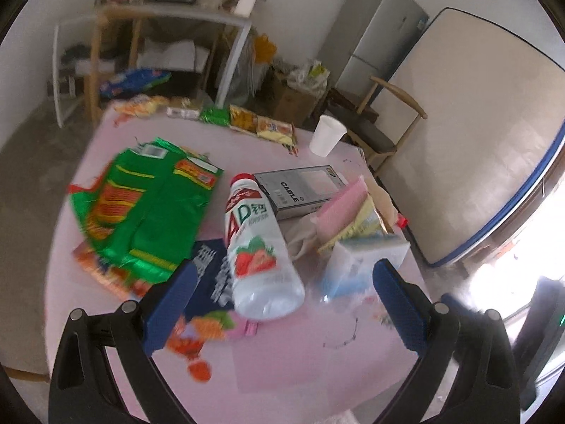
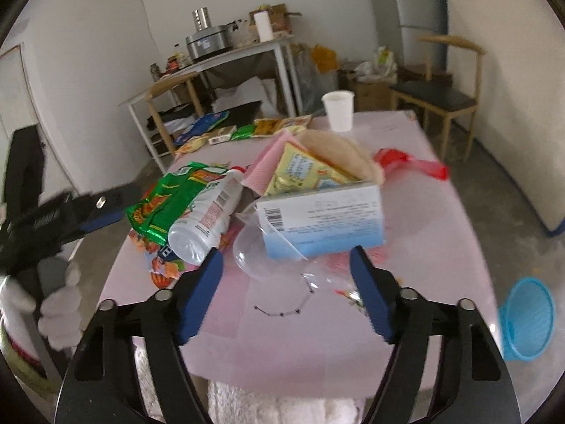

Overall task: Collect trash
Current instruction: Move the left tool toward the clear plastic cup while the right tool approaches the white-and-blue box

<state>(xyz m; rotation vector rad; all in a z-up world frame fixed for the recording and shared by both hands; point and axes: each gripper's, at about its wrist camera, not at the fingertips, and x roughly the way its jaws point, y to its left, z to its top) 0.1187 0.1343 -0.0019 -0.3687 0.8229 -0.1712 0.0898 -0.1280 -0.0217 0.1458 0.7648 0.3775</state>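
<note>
Nothing looked collected yet: bottle [image 1: 259, 247], green wrapper [image 1: 141, 208] and blue-white carton [image 2: 325, 212] lay on the pink table [image 2: 423, 240]. Both my left gripper [image 1: 282, 304] and right gripper [image 2: 286, 293] were parted, empty; blue bin [image 2: 526, 321] sat beside the table.

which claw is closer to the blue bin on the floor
Right. The blue bin sits on the floor just beside the right claw; the left claw is across the table, far from it.

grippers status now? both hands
Left hand-held gripper: open, holding nothing.
Right hand-held gripper: open, holding nothing.
</note>
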